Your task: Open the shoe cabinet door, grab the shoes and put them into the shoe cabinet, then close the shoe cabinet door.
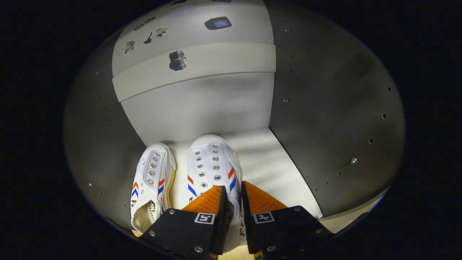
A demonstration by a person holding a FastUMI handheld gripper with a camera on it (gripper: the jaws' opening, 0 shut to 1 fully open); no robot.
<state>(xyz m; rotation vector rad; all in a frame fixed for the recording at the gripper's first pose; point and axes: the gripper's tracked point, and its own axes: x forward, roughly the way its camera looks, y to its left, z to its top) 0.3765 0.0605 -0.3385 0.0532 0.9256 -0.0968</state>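
Note:
I am looking into the shoe cabinet (332, 108). Two white shoes with red and blue chevrons stand side by side on its pale shelf floor (267, 159), toes toward the back wall. The left shoe (151, 177) leans against the cabinet's left wall. The right shoe (211, 162) stands upright, and my gripper (234, 189) is shut on the right-hand edge of its opening, with the shoe's side wall pinched in the narrow gap between the fingers.
The cabinet's grey side walls (97, 137) with rows of small holes close in left and right. The pale back wall (202, 108) stands beyond the toes. To the right of the right shoe lies bare shelf.

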